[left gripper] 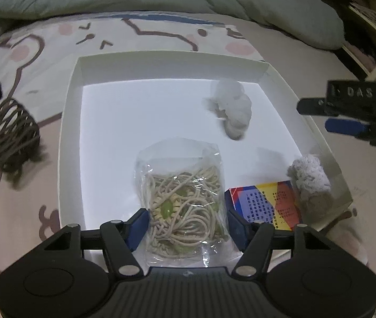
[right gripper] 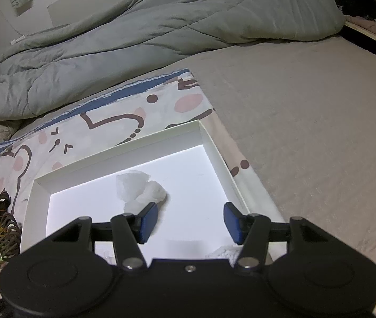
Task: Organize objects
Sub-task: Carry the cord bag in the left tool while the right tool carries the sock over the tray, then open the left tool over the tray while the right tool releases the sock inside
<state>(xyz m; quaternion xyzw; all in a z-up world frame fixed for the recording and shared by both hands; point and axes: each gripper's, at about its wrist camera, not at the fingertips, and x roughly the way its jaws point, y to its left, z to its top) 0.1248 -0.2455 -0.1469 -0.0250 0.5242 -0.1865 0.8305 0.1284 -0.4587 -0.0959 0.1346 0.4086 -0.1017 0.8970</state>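
Clear bag of cord and green beads (left gripper: 185,206) sits between the blue pads of the left gripper (left gripper: 188,225), bottom centre of the left wrist view, over the near edge of the white box (left gripper: 161,66). Its long axis runs straight up-frame, in line with the fingers. Both pads look to be touching the bag's sides, so this reads as a grip on the bag, though how firm it is can't be told. The bag's lower end reaches back toward the gripper body; its top end lies on the box floor.

Likely step: placing the bag in the box, release pending. The left hand is the one on it.

Right gripper (right gripper: 190,222) is part open with nothing between the pads. In its own view it hangs over the lower right part of the box; in the left wrist view it comes in from the right edge, well clear of the bag.

Box contents:
- crumpled white plastic wad (left gripper: 231,108), upper right of floor
- fuzzy grey-white bundle (left gripper: 308,177) against the right wall
- colourful printed card box (left gripper: 265,204), just right of the bag, near corner

Outside the box, left edge of frame, on the patterned sheet (left gripper: 42,53): brown coiled cord pile (left gripper: 13,135) with yellow and green bits. Judged still to be sorted.
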